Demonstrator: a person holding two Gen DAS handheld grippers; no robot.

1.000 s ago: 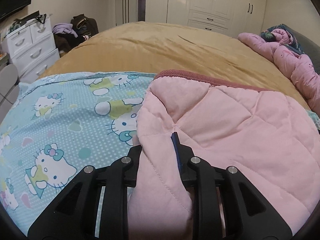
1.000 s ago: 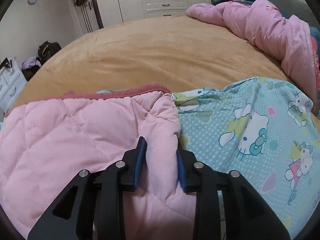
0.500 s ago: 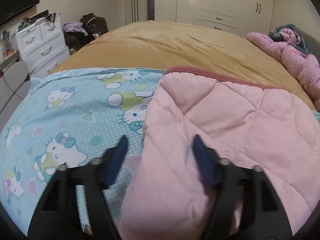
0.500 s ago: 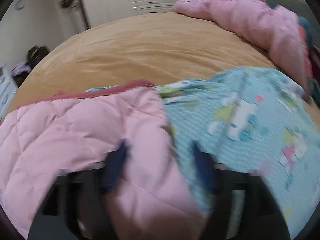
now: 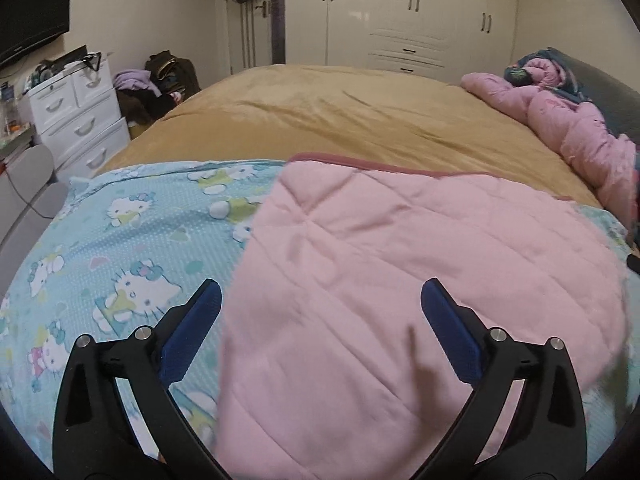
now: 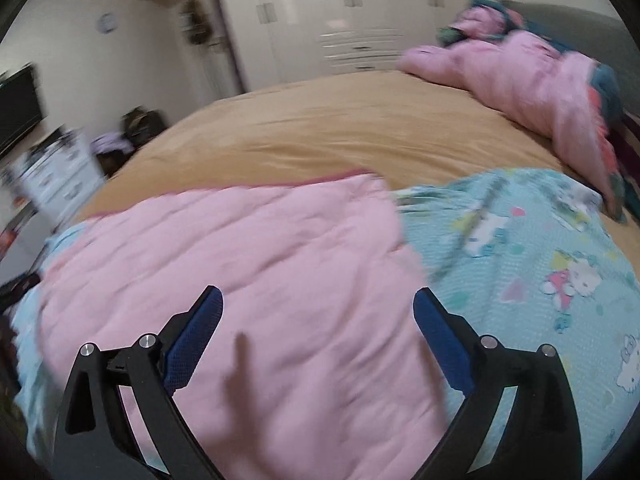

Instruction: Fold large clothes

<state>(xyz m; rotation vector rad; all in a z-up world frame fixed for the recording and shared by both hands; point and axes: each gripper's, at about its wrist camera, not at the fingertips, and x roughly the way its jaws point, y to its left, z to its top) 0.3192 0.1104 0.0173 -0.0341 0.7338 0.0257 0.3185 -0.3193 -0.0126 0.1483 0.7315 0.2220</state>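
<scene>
Both tools (image 5: 320, 300) (image 6: 316, 304) gape (empty) over pink quilt (image 5: 400, 280).

Soft matt quilted pink cloth blanket (image 5: 400, 272), its printed turquoise cotton face (image 5: 132, 248) smooth; plush tan velvety bedspread (image 5: 340, 120) beneath; far off, glossy white wardrobe doors (image 5: 420, 12); near, matt black plastic gripper frames, textured blue pads (image 5: 192, 336).
</scene>
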